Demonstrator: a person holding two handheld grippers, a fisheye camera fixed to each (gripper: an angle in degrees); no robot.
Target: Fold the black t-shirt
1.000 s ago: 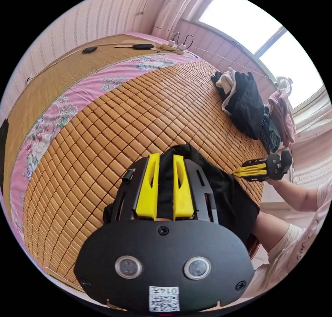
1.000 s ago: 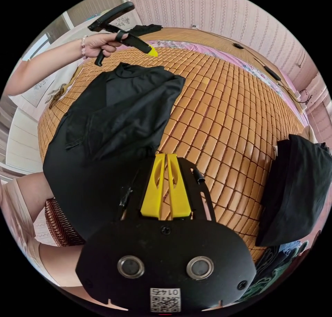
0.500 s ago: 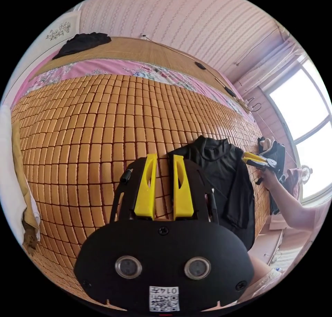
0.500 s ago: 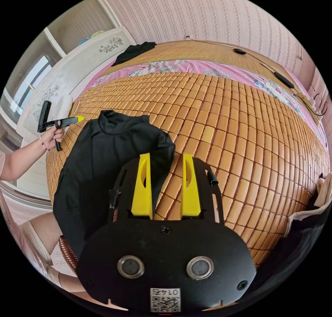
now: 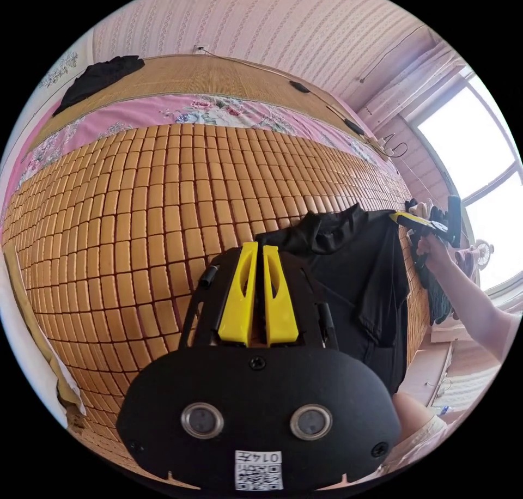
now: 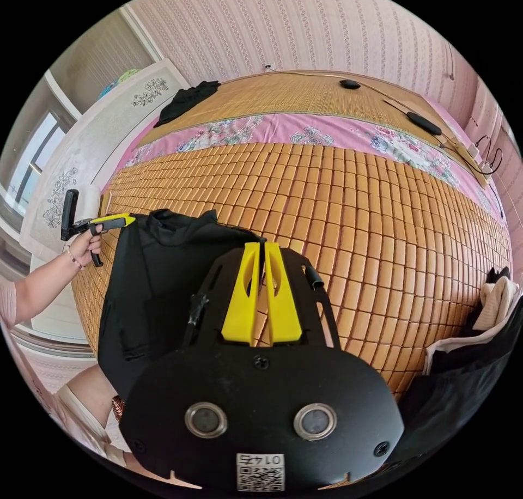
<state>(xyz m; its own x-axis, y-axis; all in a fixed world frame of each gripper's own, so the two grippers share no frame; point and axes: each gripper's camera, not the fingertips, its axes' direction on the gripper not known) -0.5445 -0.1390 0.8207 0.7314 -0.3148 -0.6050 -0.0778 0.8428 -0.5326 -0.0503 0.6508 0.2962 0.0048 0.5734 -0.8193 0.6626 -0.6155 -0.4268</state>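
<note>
Black t-shirt [image 6: 163, 281] on bamboo mat [image 5: 136, 205], sides seemingly folded in; both tools pinching its shoulders: left tool [image 5: 260, 248], right tool [image 6: 261, 245]. Remaining: fold lengthwise, toward 6 o'clock.

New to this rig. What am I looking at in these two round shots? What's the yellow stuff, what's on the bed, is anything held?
A person holds a hand-held tool in each hand, and each tool carries its own fisheye camera. The yellow prongs are that tool's jaws.

The left gripper view looks over the left tool, and the right tool shows further off in the person's hand. The right gripper view looks over the right tool, with the left tool at the far side.

On the bamboo mat lies the black t-shirt. Each tool's jaws are closed on a shoulder corner near the collar. A pile of other clothes sits at the mat's edge.
</note>
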